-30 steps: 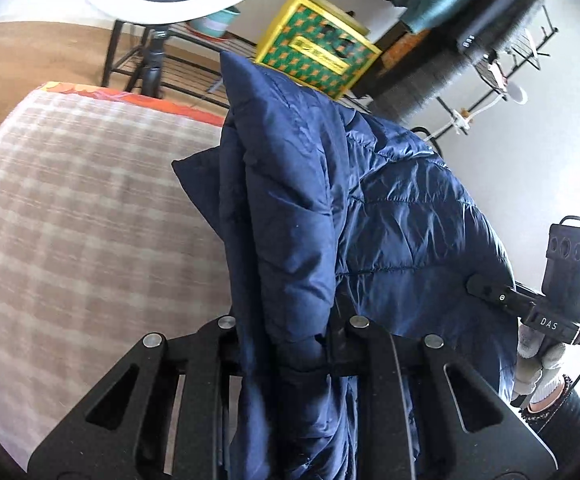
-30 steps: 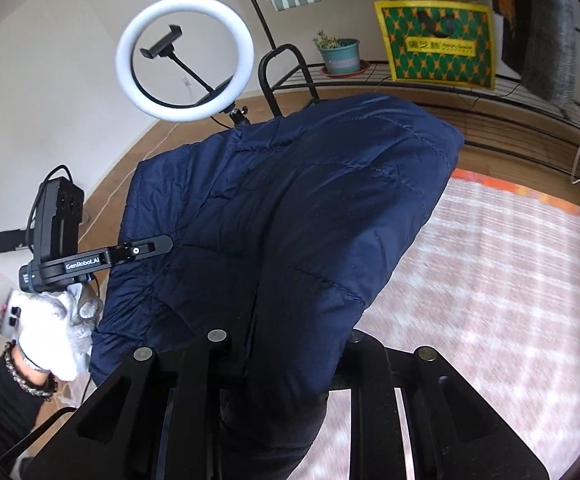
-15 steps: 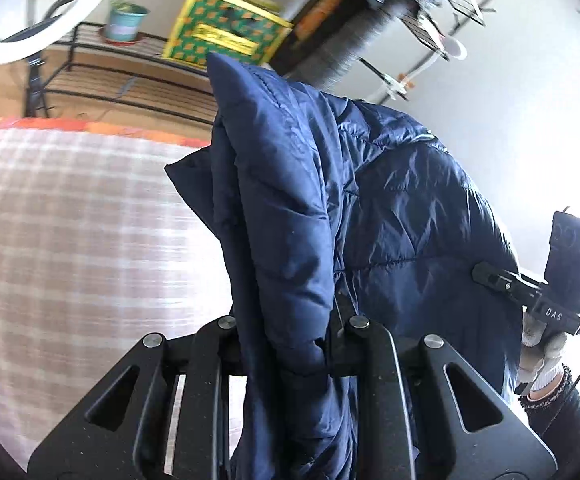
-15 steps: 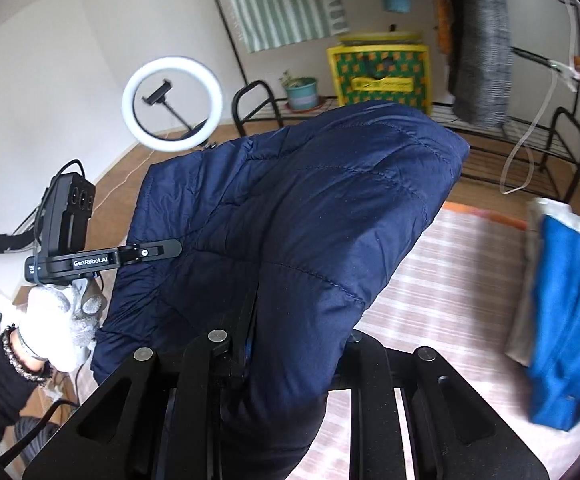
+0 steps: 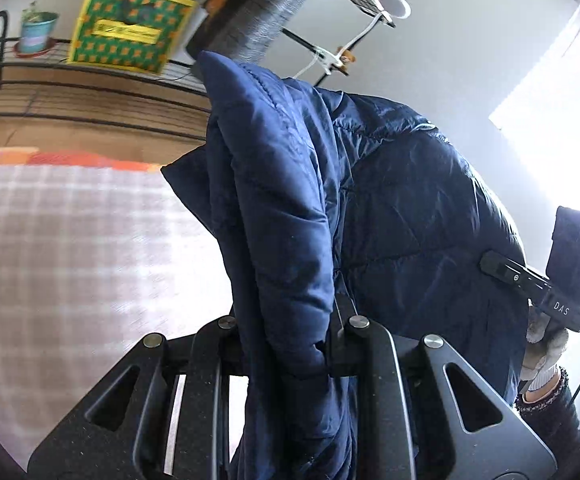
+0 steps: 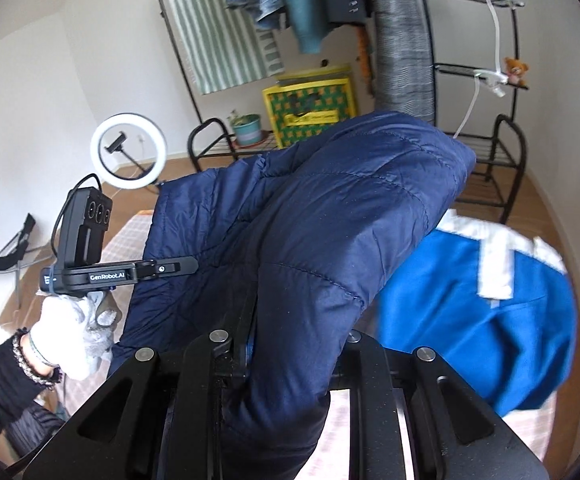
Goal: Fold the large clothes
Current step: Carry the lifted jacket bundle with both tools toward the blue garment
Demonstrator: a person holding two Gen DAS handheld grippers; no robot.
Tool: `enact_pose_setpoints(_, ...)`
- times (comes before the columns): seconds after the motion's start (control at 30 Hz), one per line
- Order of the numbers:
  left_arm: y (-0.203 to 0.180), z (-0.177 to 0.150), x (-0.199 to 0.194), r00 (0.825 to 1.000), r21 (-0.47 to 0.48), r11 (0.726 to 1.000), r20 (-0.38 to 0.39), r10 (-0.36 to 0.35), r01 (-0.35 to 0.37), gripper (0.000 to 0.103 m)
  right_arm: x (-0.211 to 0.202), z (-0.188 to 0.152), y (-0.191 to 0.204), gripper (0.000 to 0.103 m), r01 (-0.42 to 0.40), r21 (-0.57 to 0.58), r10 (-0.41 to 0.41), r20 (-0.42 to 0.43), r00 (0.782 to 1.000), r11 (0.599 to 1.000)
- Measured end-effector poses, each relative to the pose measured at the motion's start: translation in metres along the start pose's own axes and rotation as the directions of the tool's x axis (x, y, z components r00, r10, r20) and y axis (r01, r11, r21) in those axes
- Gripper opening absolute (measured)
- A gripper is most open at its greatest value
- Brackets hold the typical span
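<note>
Both claws, left [image 5: 290,344] and right [image 6: 285,344], swung sideways, clamping the navy jacket [image 6: 330,216].

Navy quilted jacket [image 5: 390,208], pink-and-white checked bed cover [image 5: 69,248] with orange edge, bright blue garment [image 6: 478,320] with white stripes, yellow-and-green patterned box [image 6: 310,106], white gloves [image 6: 77,328].

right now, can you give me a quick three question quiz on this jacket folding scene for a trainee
1. True or false: both grippers are clamped on the navy jacket.
2. What lies on the checked cloth beside the jacket in the right wrist view? A) blue garment B) red towel C) grey sock
3. Fill in: the yellow box sits on a black ____.

Key
1. True: the left gripper and the right gripper each pinch a fold.
2. A, the blue garment.
3. Rack.
</note>
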State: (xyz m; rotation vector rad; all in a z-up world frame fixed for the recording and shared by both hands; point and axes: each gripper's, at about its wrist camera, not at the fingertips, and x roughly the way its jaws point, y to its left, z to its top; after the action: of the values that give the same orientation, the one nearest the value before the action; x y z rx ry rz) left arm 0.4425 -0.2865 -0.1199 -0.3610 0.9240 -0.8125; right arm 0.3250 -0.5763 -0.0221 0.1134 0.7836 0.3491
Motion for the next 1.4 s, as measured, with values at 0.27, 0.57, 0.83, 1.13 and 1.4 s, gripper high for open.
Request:
enact_pose_setpoints(0.27,-0.058,0.035,0.081,0.999,0.051,0.998,0.014,-0.033,0.032,0.019,-0.024,0.021,-0.095,0.019,0.053,0.011,-0.053,0.066,0.996,0.999)
enact_pose_setpoints(0.57,-0.095,0.047,0.160,0.998,0.062,0.997,0.015,-0.055,0.054,0.019,-0.022,0.031,-0.177,0.019,0.151,-0.012,-0.149,0.092,0.984,0.988)
enact_pose_setpoints(0.83,-0.093,0.037,0.213,1.000,0.069,0.997,-0.022,-0.020,0.022,0.019,0.006,0.016,-0.227,0.019,0.199,0.000,-0.199,0.023,0.980,0.980)
enact_pose_setpoints(1.13,-0.096,0.033,0.218,0.999,0.112,0.993,-0.024,0.033,-0.030,0.023,0.032,-0.004,-0.253,0.028,0.299,-0.031,-0.301,-0.049,0.952,0.954)
enact_pose_setpoints(1.4,-0.099,0.038,0.221,0.995,0.118,0.988,-0.011,0.101,-0.099,0.036,0.043,-0.013,-0.260,0.043,0.389,-0.013,-0.388,-0.112,0.915,0.921)
